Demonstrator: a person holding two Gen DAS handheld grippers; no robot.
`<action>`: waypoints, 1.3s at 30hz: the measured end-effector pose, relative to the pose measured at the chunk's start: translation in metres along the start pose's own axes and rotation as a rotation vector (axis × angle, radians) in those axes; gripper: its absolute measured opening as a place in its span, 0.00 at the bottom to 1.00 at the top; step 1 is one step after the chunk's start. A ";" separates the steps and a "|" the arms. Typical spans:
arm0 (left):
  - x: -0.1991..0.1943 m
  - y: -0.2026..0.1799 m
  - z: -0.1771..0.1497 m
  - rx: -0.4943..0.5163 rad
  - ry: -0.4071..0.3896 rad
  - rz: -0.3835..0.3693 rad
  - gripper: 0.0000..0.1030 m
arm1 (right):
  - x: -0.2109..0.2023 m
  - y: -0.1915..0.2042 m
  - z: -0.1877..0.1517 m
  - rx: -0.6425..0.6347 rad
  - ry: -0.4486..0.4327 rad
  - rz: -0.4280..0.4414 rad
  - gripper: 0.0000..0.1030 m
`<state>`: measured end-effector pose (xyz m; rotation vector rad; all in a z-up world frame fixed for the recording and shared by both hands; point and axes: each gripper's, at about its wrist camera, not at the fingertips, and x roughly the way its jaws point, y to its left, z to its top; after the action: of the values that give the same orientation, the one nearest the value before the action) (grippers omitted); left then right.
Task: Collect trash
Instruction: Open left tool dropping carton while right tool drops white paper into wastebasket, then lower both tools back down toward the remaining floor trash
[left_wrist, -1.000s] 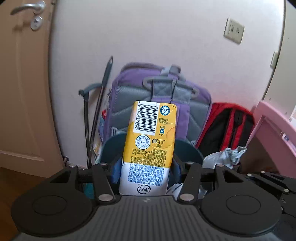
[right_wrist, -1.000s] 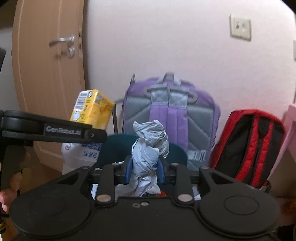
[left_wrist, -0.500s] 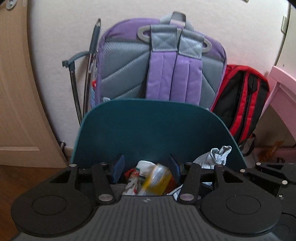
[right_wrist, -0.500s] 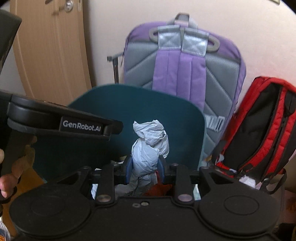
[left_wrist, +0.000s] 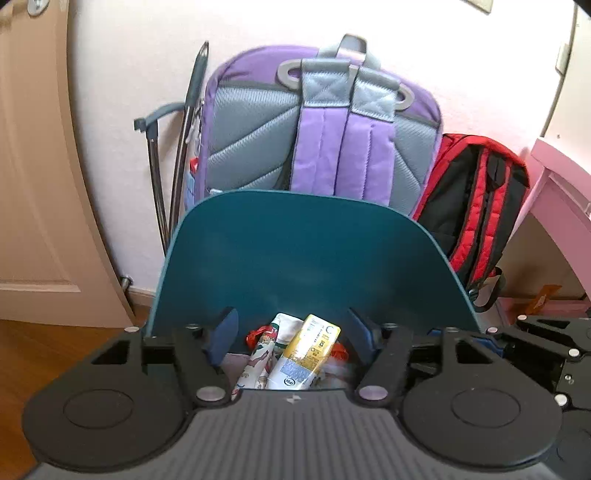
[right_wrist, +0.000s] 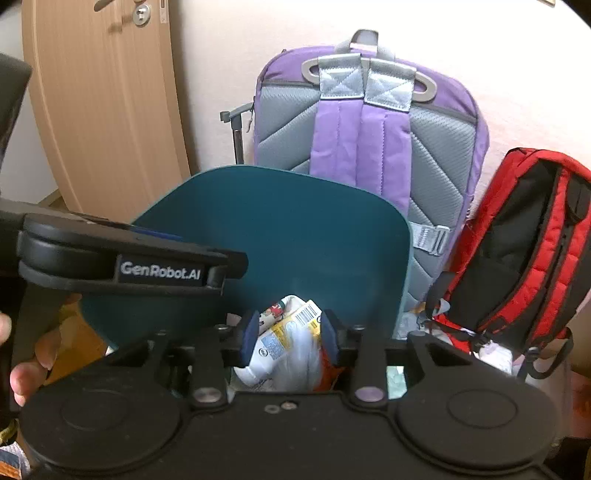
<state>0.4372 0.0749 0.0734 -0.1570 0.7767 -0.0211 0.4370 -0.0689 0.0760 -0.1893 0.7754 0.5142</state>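
A teal trash bin (left_wrist: 295, 251) stands just below both grippers; it also shows in the right wrist view (right_wrist: 295, 236). Inside it lie the yellow milk carton (left_wrist: 306, 354), a printed wrapper (left_wrist: 260, 354) and other trash. My left gripper (left_wrist: 295, 332) is open and empty above the bin. My right gripper (right_wrist: 290, 338) is open above the bin, with the carton (right_wrist: 280, 339) and a blurred pale wad (right_wrist: 299, 358) below its fingers. The left gripper's body (right_wrist: 129, 262) crosses the right wrist view at the left.
A purple and grey backpack (left_wrist: 317, 125) leans on the wall behind the bin, and a red and black backpack (left_wrist: 476, 199) stands to its right. A wooden door (right_wrist: 99, 103) is at the left. A pink piece of furniture (left_wrist: 561, 192) is at the right.
My left gripper opened and the yellow carton dropped into the bin. My right gripper then opened and let go of the grey crumpled paper. Both grippers came close over the bin.
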 end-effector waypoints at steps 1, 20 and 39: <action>-0.005 -0.001 -0.001 0.000 -0.001 0.001 0.62 | -0.005 0.001 -0.001 -0.002 -0.001 -0.004 0.37; -0.130 -0.013 -0.042 0.026 -0.060 -0.005 0.66 | -0.125 0.024 -0.035 0.029 -0.077 -0.003 0.41; -0.155 -0.003 -0.165 0.006 0.038 -0.083 0.86 | -0.139 0.023 -0.146 0.164 0.035 0.091 0.43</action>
<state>0.2113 0.0623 0.0660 -0.1834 0.8080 -0.1053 0.2518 -0.1517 0.0725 -0.0107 0.8595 0.5316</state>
